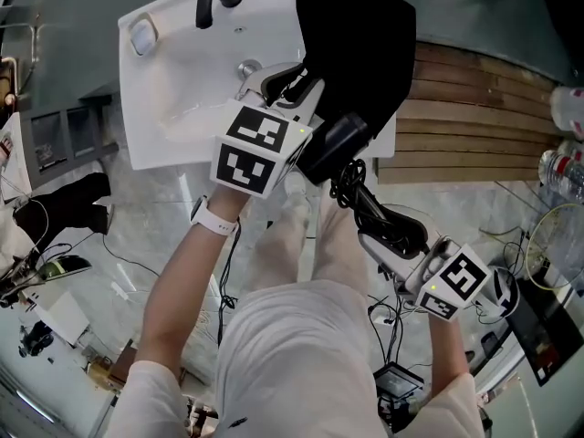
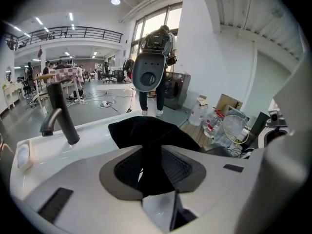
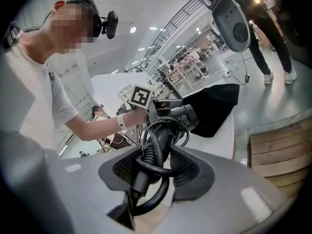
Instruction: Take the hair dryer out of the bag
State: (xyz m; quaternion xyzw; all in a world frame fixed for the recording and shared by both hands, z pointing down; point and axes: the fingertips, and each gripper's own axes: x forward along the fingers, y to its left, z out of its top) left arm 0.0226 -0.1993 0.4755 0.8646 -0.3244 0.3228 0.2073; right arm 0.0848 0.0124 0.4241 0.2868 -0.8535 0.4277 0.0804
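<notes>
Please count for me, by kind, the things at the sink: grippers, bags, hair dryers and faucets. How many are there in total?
grippers: 2, the left gripper and the right gripper
bag: 1
hair dryer: 1
faucet: 1
total: 5

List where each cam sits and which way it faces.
Head view: on the person's head, looking steeply down at sink, bag, hair dryer; shows forearms, torso, left gripper, right gripper.
Left gripper view: on left gripper, facing along its jaws across the sink; bag fabric between them.
Right gripper view: on right gripper, facing the person's torso and left forearm; jaws clamp the hair dryer.
Shared: all three show the bag.
</notes>
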